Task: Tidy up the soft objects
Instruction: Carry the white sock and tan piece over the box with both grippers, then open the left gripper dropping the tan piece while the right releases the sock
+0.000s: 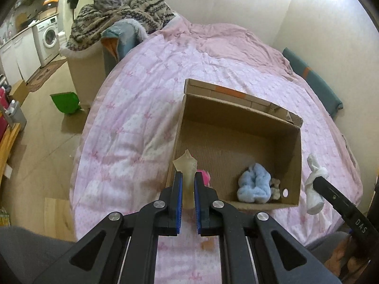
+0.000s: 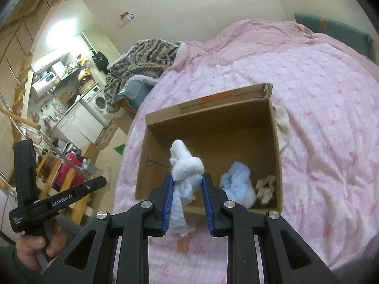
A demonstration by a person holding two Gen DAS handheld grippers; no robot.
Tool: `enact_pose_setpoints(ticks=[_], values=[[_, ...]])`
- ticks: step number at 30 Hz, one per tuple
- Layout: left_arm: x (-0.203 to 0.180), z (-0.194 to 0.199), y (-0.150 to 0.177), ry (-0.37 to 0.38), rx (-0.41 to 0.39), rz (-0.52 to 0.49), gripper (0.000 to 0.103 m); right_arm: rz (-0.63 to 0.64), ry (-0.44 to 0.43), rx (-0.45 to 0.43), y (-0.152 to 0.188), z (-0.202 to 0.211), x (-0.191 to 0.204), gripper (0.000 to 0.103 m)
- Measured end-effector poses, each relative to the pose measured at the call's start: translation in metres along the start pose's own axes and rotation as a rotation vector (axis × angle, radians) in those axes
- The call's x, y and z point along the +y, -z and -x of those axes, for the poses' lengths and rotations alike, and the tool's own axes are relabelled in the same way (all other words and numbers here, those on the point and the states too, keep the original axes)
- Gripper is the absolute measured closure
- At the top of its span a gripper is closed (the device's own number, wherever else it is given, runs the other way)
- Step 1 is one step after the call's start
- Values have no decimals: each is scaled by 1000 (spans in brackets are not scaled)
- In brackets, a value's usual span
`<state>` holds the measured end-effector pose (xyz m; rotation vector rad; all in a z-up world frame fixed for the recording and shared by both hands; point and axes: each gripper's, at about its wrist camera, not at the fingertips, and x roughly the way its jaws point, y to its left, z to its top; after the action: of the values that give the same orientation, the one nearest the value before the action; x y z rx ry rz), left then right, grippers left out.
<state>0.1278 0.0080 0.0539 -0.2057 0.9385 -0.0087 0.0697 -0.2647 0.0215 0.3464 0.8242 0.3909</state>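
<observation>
An open cardboard box (image 1: 239,116) (image 2: 208,116) stands on the pink bed. Inside lie a fluffy light-blue bundle (image 1: 254,185) (image 2: 238,184) and a small beige knotted sock (image 1: 275,188) (image 2: 266,185). My left gripper (image 1: 188,177) is shut on a beige sock (image 1: 187,172) above the box's near left corner; something pink (image 1: 205,176) shows just behind it. My right gripper (image 2: 187,179) is shut on a knotted white sock (image 2: 186,165) over the box's near wall; it also shows in the left wrist view (image 1: 313,184), right of the box.
A cream cloth (image 2: 284,127) lies outside the box's right wall. A patterned blanket (image 1: 123,9) is heaped on a chair beside the bed. A green dustpan (image 1: 65,101) lies on the floor. A teal cushion (image 1: 312,80) lines the wall.
</observation>
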Motion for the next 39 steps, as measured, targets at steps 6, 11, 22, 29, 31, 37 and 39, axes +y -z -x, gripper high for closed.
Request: enact_pose_setpoints(ticks=[6,11,22,29,31,37,39], values=[[-6,-18,-20,-18,-24,-8,95,-21,54,-36,-13,-11,-14,78],[-13,-33,-34,-11,-24,-29,95,-26,72,-32,-23,-23,-21,78],[-29,-73,-44,-93,-74,-155,95,-40,99,26,-25,-54,-33,78],[-28,-95,-38,-60,-43,-170,95,-71,154,116,-9,-72,-47,78],[-29,-101,-34,-49,-20,-170,95,-60,162,118,-9,-74,-47,78],[-32,-114,-27,-34,12,-183,94,-66,153,131,-11,-84,-49,78],[-35,-118,-24,-27,26,-200,94,-59,156,148,-11,-89,-47,77]])
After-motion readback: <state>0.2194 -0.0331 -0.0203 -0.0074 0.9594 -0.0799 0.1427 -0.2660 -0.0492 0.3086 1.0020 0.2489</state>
